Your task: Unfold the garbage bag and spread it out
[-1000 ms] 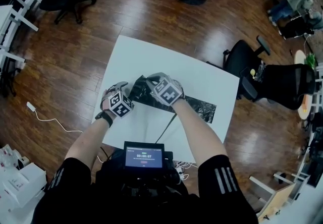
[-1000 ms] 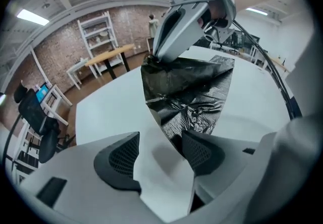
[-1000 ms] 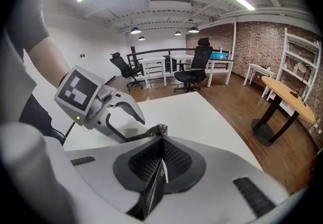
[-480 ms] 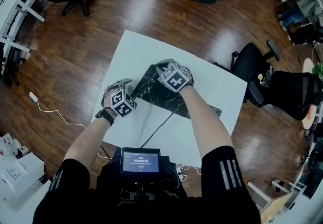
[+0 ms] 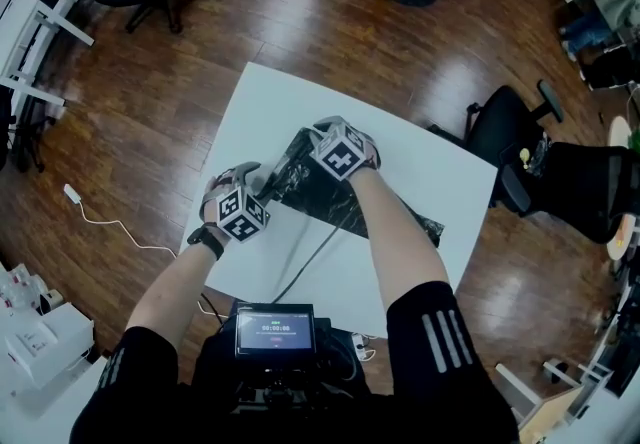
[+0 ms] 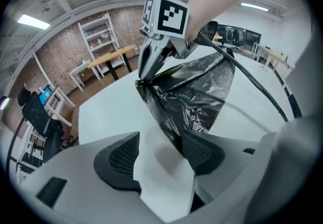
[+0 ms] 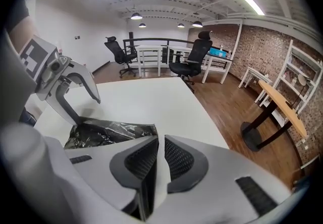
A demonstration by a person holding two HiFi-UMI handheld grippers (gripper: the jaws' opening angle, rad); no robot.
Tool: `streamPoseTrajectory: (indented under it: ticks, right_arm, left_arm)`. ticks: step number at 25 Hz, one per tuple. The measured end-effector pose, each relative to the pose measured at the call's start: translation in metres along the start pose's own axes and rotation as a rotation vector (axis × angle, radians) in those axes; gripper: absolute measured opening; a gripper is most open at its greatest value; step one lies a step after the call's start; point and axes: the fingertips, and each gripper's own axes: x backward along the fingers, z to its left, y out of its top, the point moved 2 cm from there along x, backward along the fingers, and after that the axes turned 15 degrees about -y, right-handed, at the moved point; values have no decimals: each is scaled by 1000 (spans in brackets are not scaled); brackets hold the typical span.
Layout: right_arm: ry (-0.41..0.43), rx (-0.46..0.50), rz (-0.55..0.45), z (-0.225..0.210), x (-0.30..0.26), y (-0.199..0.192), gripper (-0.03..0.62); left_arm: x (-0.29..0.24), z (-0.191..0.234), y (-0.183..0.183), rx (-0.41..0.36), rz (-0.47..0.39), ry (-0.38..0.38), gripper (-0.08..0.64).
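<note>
Bag [image 5: 318, 194]: black, part unfolded, flat on the table [image 5: 290, 97]. Its wide crinkled end is at the table's middle. The long axis runs from there slantwise toward the table's right edge, where the bag narrows to a folded strip.

Left gripper [image 6: 161, 155]: jaws wide apart, gripping nothing, bare table showing between them. It points down over the table's middle, on the left side. The bag's near edge comes down to the right pad [image 6: 199, 153]. Whether it touches that pad or passes just under it is not clear. The bag therefore lies ahead and to the right of this gripper, not between its pads.

Right gripper [image 7: 160, 152]: jaws have just been opening and now stand a thin slit apart. Only pale table seems to show in the slit. The bag lies just to the left of its jaws. In the left gripper view its tips sit at the wide end's far corner.

Judgement: the wide end spans the two grippers, with the right one at the far corner and the left one at the near edge. Spreading probably needs a pull across the long axis. The right gripper is nearer a usable corner. The left needs a small shift right to take the near edge.
</note>
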Motion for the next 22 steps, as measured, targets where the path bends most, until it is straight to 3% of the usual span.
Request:
streamPoseTrajectory:
  ticks: [5,9,12,17,22]
  right_arm:
    - [-22,-107,-99,-19,23,16,106]
    - [-33,-188,-160,-39,51,24,181]
    - [-46,-220,-193,-53,74,29,186]
    - [-43,-231,-237,-51,115,25,187]
    - [-34,-157,-160,-25,131,-10,186]
  left_arm:
    - [1,3,-1,21,2,-9,268]
    - [4,3,-7,29,21,-19,268]
    - [6,3,-12,26,35,-22,268]
    - [26,-5,9,16,-30,6,268]
    - [27,-49,59,-59,-142,-39,268]
